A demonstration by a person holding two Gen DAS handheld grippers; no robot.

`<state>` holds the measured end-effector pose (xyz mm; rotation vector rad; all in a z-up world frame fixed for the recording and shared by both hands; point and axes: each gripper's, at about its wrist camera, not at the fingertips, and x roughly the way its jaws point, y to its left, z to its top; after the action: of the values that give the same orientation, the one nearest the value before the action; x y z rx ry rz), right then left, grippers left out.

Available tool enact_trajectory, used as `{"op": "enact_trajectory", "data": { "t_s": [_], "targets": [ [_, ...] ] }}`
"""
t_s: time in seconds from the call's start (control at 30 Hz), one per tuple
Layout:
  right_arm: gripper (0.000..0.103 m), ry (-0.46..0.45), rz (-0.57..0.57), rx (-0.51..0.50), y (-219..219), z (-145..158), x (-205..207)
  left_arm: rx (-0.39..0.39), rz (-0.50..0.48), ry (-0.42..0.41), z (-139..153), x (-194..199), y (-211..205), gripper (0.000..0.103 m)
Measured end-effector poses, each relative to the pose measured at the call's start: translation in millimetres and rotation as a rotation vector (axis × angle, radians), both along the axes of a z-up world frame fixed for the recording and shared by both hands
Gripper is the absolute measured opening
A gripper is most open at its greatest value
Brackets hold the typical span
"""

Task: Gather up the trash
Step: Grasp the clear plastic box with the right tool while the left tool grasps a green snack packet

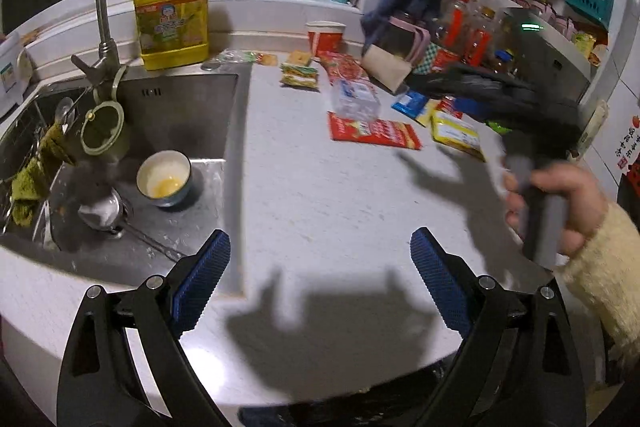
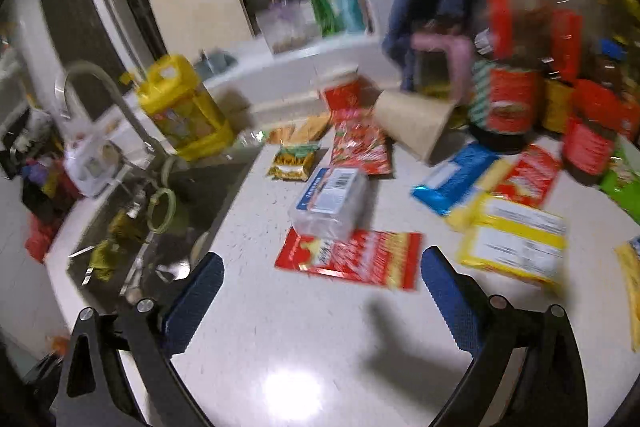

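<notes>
A: Nearest the lens in the left wrist view, the left gripper (image 1: 320, 281) hangs over bare white surface (image 1: 320, 195) at the bottom of the frame, jaws spread wide with nothing between them.

B: And the right gripper (image 2: 322, 301)?

A: The same: jaws released and empty. In the left view it shows blurred at the right edge, with a hand (image 1: 560, 205) in a cream sleeve wrapped around its handle.

B: Where's the trash?

A: Scattered across the middle and right of both frames. A flat red wrapper (image 2: 352, 259) lies just beyond the right jaws, and a crumpled clear plastic bottle (image 2: 330, 203) with a blue-and-white label rests on its upper edge. To the right lies a yellow packet (image 2: 516, 247), further up a blue one (image 2: 452, 179), and a tipped paper cup (image 2: 416, 127).

B: Why hover open?

A: Probably readying for a pick; flat wrappers will likely be fiddly to pinch. The sink (image 1: 180, 99) at left holds a bowl (image 1: 164, 179), dishes rather than trash, I'd judge.
</notes>
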<state>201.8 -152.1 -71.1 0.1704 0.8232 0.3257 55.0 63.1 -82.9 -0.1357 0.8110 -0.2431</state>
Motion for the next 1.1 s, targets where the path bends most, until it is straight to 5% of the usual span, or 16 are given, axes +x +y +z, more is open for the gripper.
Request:
{"op": "enact_trajectory", "data": {
  "t_s": [0.2,0.27,0.37,0.53,0.7,0.97,1.07,1.1],
  "targets": [
    [0.086,0.152,-0.094,-0.165,57,-51,80,-0.012,-0.059,0.011,-4,48,46,0.089],
    [0.068,0.177,-0.110,-0.195,65,-62,97,-0.029,-0.079,0.014,-6,69,59,0.089],
    [0.063,0.172,-0.132,-0.207,67,-67,104,-0.051,-0.097,0.024,-9,104,71,0.089],
    [0.060,0.096,-0.191,-0.106,43,-32,68,-0.047,-0.179,-0.003,-11,172,59,0.089],
    [0.060,0.042,-0.271,-0.034,11,7,3,-0.004,-0.247,0.035,-29,268,3,0.089],
    [0.060,0.020,-0.407,0.083,-29,34,-64,0.094,-0.169,0.172,-72,355,-38,0.089],
    [0.060,0.007,-0.421,0.095,-33,38,-73,0.144,-0.154,0.155,-76,358,-42,0.072],
    [0.060,0.005,-0.423,0.101,-35,38,-76,0.155,-0.169,0.141,-75,355,-44,0.056]
  ]
}}
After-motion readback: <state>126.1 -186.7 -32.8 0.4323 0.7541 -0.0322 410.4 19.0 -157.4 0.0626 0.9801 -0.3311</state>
